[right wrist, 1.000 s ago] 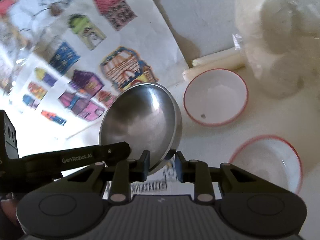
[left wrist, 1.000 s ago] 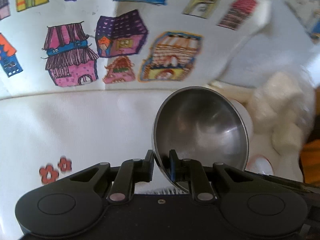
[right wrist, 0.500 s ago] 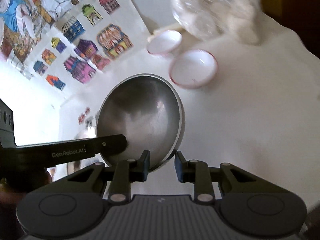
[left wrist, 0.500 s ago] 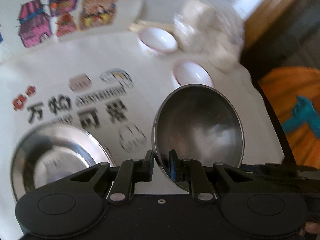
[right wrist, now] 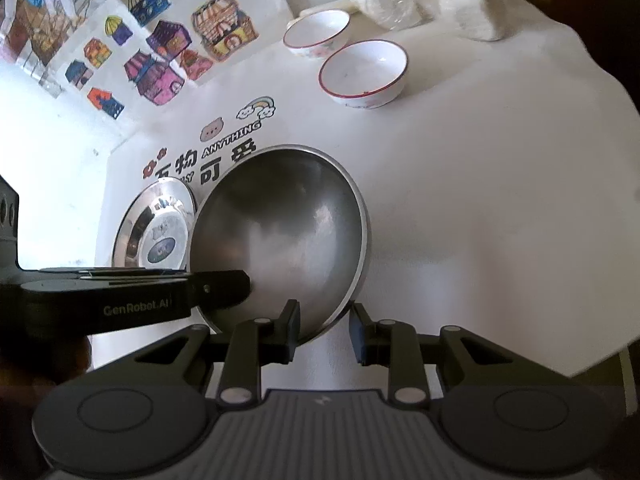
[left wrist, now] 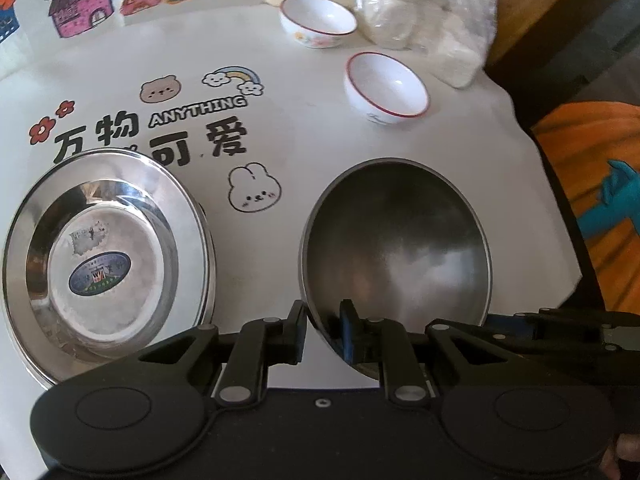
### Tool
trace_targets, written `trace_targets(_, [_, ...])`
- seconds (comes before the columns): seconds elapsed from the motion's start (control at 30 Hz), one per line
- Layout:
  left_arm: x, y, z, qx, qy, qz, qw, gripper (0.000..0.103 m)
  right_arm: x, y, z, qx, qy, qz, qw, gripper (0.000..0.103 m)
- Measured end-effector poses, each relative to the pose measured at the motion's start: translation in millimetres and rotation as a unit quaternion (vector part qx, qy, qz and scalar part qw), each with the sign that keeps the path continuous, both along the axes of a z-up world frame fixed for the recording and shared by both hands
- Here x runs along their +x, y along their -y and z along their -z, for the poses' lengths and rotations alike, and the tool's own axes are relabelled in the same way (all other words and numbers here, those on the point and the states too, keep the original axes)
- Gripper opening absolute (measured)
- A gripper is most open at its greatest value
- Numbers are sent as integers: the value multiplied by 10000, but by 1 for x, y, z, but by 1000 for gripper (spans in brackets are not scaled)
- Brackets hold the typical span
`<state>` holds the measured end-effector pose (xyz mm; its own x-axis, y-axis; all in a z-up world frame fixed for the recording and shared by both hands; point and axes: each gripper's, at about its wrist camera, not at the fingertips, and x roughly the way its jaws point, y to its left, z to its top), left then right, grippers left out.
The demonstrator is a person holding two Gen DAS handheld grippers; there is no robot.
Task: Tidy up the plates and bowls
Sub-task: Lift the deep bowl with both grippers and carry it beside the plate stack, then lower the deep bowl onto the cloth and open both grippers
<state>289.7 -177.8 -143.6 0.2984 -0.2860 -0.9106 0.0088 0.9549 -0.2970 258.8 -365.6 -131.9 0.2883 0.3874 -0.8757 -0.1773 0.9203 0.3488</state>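
Observation:
My left gripper [left wrist: 323, 332] is shut on the near rim of a dull steel bowl [left wrist: 396, 248] and holds it tilted above the white table. The same bowl shows in the right wrist view [right wrist: 280, 236]. My right gripper [right wrist: 325, 332] stands with its jaws either side of that bowl's rim, a gap showing at the right jaw. A shiny steel plate [left wrist: 104, 256] with a blue sticker lies at the left; it also shows in the right wrist view [right wrist: 156, 232]. Two white bowls with red rims sit far back: one [left wrist: 386, 88] nearer, one [left wrist: 318, 26] behind it.
A clear plastic bag of white stuff [left wrist: 428, 16] lies at the back right by the table edge [left wrist: 536, 152]. Coloured house drawings [left wrist: 80, 4] cover the far left. An orange and teal cloth [left wrist: 600, 200] lies beyond the right edge.
Both grippers and the steel bowl have pulled back and away from the drawings. The steel plate and the printed mat have come into view.

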Motion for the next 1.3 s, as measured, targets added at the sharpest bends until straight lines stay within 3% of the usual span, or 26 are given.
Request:
trace_targets(0.57, [50,16,19,242,-315,-957,9946,21,87,13,19,220,-304,-1041,9939,31])
trace_targets(0.77, [53,20,18,307,-320,-1145,9924,23,95,16,18,283,-235,-1429,9891,42])
trace_targets(0.97, [53,20,8,482,-290,-1345,9893,39,102,26,16,426,-239,-1540,9869,48])
trace_targets(1.23, [45,10,-17,573,-78,-1643,9847,57,109,55,10,537,-186,-1329,9895,66])
trace_targets(1.3, [47,9,-24,605,51,-1707,9835,71,112,63,7,547,-111,-1200,9912,72])
